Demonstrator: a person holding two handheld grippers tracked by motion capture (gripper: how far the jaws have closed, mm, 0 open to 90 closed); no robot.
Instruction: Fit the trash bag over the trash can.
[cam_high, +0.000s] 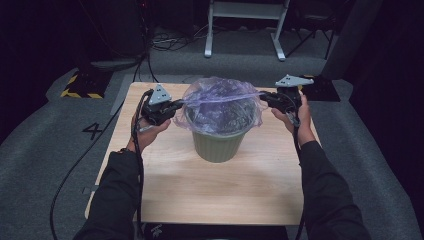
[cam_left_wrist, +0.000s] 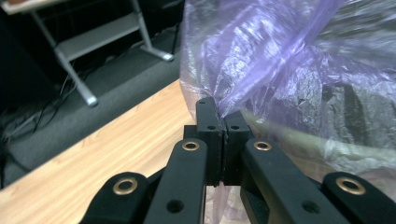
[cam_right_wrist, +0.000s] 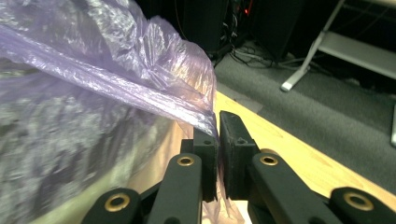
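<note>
- Dark room, wooden desk (cam_high: 210, 195) in the middle.
- Green bin (cam_high: 218, 142) stands there with a purple bag (cam_high: 220, 95) in it.
- Left tool (cam_high: 176, 105) and right tool (cam_high: 264, 96) each pinch the bag's edge.
- Next, I think: pull the edge down over the rim.

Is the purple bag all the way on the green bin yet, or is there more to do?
Partly. The purple bag already sits in the green bin, with some film draped over the rim. Right now the left gripper and the right gripper each pinch the bag's edge on opposite sides and hold it stretched above the rim. Probably left: pull the edge down around the rim and let go.
</note>
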